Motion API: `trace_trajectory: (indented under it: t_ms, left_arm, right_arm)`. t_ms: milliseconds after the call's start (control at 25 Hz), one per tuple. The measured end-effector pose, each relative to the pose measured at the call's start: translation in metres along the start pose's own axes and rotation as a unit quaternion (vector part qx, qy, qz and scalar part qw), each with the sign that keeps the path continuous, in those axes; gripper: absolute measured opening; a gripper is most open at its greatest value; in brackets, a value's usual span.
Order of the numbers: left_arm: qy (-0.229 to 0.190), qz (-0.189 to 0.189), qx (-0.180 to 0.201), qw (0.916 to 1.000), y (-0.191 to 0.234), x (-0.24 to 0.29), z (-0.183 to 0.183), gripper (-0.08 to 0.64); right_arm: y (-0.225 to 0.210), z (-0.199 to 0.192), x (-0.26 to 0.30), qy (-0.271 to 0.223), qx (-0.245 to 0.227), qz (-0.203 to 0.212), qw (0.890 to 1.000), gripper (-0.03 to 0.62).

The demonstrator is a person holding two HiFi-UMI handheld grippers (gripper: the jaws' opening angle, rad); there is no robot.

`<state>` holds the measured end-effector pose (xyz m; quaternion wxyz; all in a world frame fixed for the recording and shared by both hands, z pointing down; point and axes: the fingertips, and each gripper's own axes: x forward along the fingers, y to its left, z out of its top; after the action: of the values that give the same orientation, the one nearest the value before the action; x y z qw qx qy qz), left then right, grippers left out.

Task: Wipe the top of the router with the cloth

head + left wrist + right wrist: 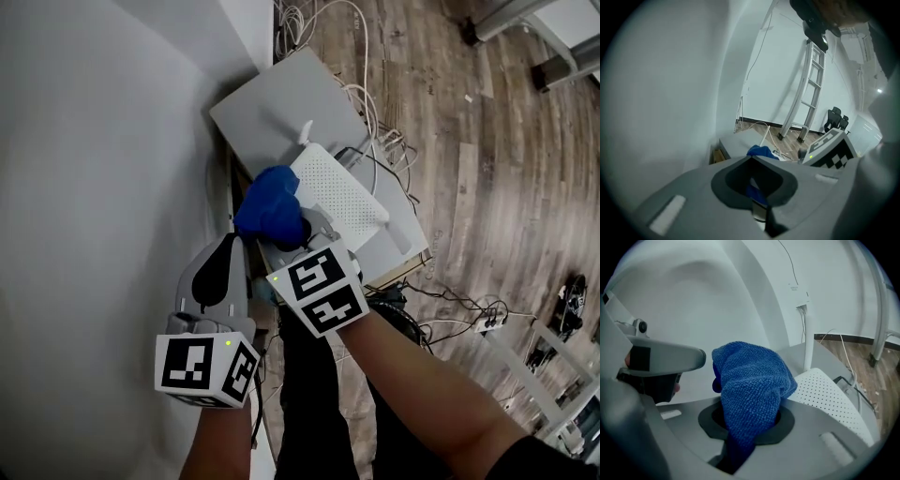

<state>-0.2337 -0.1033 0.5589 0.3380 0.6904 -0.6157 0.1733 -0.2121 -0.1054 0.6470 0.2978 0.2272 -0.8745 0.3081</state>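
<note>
The right tool (pixel 302 234) is gripping a bunched blue microfibre cloth (pixel 270 208), its jaws clamped on the lower folds while the bulk is spilling out ahead of the tips. The white perforated router (pixel 342 192) is lying just ahead and to the right of that tool, on the grey bench (pixel 272 108). The cloth seems to be resting at the router's near corner. The left tool (pixel 228 246) is hanging just to the left of the right one, with its jaws together and nothing between them.

The main risk I am seeing is the router sliding. It is light, nothing is pinning it, and a firm stroke away from the tool could push it toward the bench's far-right edge, where cables (pixel 375 112) are trailing down to the wooden floor (pixel 487 169). The cloth could also be snagging the upright antenna (pixel 305 134) standing beyond the tool, tipping the router or dragging its leads.

Room is tight on the tool's left, where the white wall (pixel 94 141) is running close alongside the bench. Ahead and to the right the router's top is lying open. The bench edge is dropping off just past the router's right side.
</note>
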Motion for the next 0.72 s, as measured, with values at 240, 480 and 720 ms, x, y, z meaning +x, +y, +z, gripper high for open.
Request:
trace_trajectory:
  t_ms: [240,480,720]
  left_arm:
    - [-0.003,-0.010,-0.008,0.9999,-0.006,0.014,0.002,0.001]
    - [-0.009,-0.014,0.002,0.9999,-0.019,0.025,0.012,0.001]
    - [-0.003,-0.032,0.015,0.9994,-0.045,0.027,0.013,0.001]
  right_arm:
    - [-0.027,0.007,-0.013,-0.007,0.021,-0.032,0.999,0.100]
    - [-0.053,0.011,-0.029,-0.015,0.033,-0.065,0.997,0.100]
    - [-0.070,-0.004,-0.054,-0.023,0.060,-0.109,0.992,0.100]
